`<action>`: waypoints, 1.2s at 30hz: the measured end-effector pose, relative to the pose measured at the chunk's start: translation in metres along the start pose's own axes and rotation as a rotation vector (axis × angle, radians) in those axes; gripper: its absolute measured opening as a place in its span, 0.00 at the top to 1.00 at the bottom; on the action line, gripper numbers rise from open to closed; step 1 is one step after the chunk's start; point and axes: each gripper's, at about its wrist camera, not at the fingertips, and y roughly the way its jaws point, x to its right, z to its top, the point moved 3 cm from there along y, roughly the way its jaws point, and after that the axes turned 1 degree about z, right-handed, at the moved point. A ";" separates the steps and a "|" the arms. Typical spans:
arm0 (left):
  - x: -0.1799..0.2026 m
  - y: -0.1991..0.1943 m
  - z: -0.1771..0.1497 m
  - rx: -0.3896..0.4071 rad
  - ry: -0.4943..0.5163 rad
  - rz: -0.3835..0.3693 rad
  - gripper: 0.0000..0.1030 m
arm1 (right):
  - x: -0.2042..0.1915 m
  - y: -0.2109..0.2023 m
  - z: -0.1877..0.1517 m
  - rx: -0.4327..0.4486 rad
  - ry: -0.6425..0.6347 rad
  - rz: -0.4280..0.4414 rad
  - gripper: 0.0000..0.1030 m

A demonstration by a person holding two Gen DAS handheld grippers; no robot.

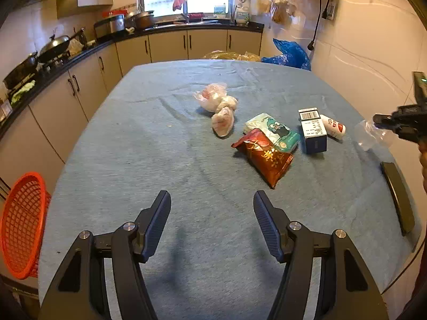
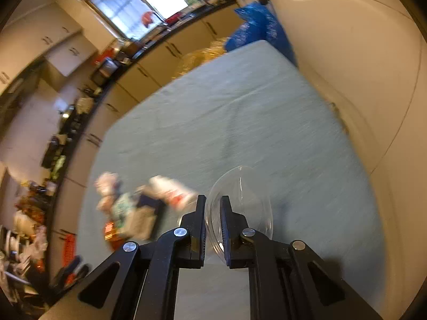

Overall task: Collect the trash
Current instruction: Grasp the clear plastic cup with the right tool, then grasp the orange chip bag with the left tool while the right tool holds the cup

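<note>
Trash lies on the blue-covered table (image 1: 149,160): a knotted white plastic bag (image 1: 220,106), a red snack bag (image 1: 264,157), a green tissue pack (image 1: 275,132), a blue-white box (image 1: 312,129) and a small white bottle (image 1: 333,126). My left gripper (image 1: 212,200) is open and empty above the near table, short of the trash. My right gripper (image 2: 213,202) is shut on a clear plastic container (image 2: 245,197), held above the table's right side; it also shows in the left wrist view (image 1: 384,122) with the container (image 1: 369,134). The right wrist view is blurred.
A red mesh basket (image 1: 21,226) hangs off the table's left edge. A dark flat object (image 1: 397,194) lies at the right edge. Kitchen counters with pots (image 1: 53,45) run along the left and back. A blue bag (image 1: 289,54) sits behind the table.
</note>
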 end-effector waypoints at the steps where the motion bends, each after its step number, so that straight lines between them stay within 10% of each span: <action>1: 0.001 0.003 0.002 -0.008 -0.003 -0.009 0.37 | -0.010 -0.008 -0.008 0.016 -0.006 0.009 0.90; 18: 0.044 0.075 0.047 -0.171 -0.174 -0.091 0.33 | -0.076 -0.053 -0.095 0.151 -0.101 0.119 0.89; 25: 0.055 0.084 0.045 -0.162 -0.125 -0.098 0.63 | -0.064 -0.052 -0.101 0.130 -0.089 0.135 0.89; 36: 0.004 0.034 -0.001 -0.060 -0.101 -0.052 0.69 | -0.102 -0.019 -0.117 0.112 -0.193 0.139 0.89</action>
